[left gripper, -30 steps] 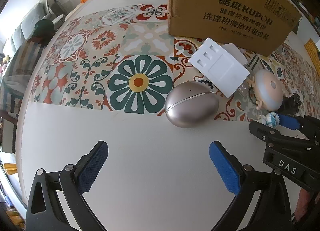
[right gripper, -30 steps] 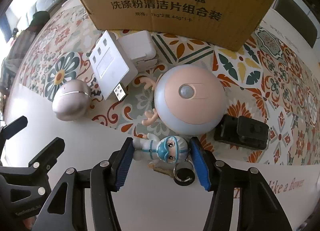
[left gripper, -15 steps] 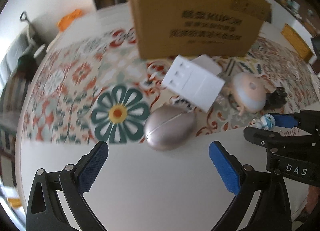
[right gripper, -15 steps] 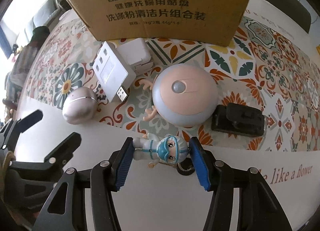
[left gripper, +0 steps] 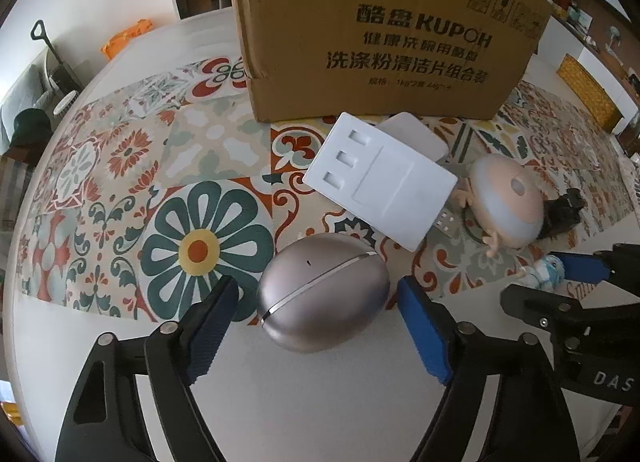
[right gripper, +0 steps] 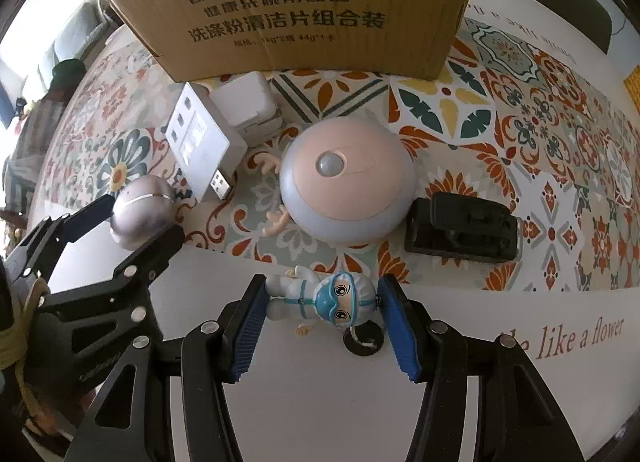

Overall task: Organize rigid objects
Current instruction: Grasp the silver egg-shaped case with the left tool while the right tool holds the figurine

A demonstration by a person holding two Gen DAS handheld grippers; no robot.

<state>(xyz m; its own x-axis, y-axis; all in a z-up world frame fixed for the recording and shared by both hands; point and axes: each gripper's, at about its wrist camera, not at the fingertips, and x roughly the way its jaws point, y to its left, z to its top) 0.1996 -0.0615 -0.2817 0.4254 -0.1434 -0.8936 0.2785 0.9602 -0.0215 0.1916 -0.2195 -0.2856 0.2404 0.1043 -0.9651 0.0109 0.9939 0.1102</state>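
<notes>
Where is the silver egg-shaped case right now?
In the left wrist view the silver egg-shaped case lies between the open fingers of the left hand-held gripper, at the patterned mat's near edge, just in front of the white flat adapter.

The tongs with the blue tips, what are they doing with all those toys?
A person is tidying small things on a patterned table. The left tongs sit open around a shiny egg-shaped case, not squeezing it yet. The right tongs are closed on a little masked doll keychain. A big cardboard box stands behind, probably where they go.
</notes>
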